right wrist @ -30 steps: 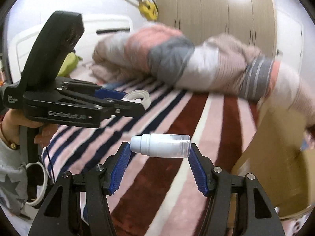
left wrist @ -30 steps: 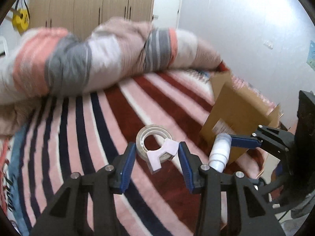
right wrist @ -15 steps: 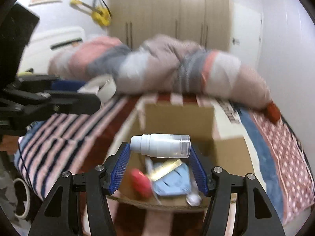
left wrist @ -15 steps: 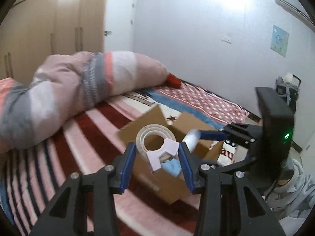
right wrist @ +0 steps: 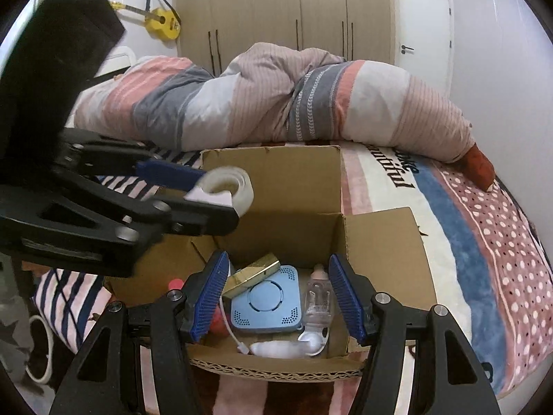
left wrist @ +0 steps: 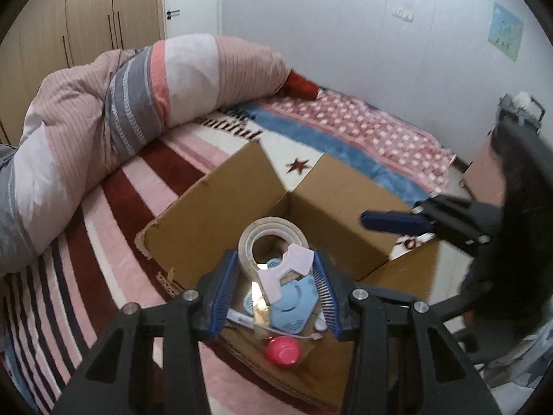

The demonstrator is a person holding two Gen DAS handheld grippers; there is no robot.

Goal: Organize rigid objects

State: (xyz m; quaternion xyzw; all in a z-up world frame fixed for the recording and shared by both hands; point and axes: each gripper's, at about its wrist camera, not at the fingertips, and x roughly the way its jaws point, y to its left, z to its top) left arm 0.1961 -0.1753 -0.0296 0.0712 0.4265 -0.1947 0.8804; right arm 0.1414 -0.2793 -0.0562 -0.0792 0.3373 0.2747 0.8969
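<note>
Left tool [left wrist: 274, 283] grips the tape roll [left wrist: 271, 242] over the box [left wrist: 207, 221]; right tool [right wrist: 278, 297] hangs open, empty. Releasing off-centre could bounce the roll off the box rim onto the bed [left wrist: 103, 228].

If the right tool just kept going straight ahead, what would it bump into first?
Probably the blue device lying in the box: the open right tool points down into it, nothing between. The gold item beside it may be as near; depth is unclear.

Striped bed [left wrist: 114, 207] carries open cardboard box [left wrist: 221, 214], rolled duvet [left wrist: 103, 110].
</note>
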